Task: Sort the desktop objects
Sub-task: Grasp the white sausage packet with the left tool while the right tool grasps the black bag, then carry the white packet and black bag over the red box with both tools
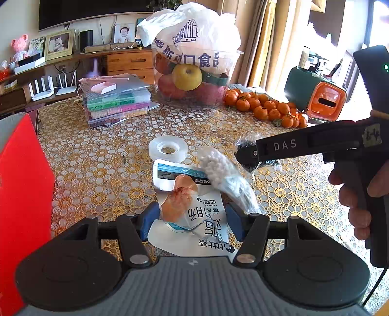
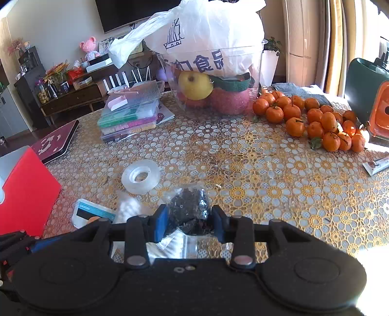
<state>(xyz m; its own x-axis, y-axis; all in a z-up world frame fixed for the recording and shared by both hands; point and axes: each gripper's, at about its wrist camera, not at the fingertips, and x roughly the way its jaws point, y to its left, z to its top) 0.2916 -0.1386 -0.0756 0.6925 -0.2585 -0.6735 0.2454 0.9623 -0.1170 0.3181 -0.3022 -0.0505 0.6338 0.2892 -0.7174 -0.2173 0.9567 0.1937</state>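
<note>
Floral-patterned table (image 2: 267, 170), tangerines (image 2: 316, 124), TV (image 1: 85, 9) behind

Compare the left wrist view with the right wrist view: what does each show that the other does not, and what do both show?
Only the left wrist view shows the right gripper from outside, the hand holding it, and the whole snack packet between the left gripper fingers. Only the right wrist view shows the small tube by the edge and the dark red case. Both show the tape roll, the bag of white beads, the bag of black screws and the oranges.
</note>
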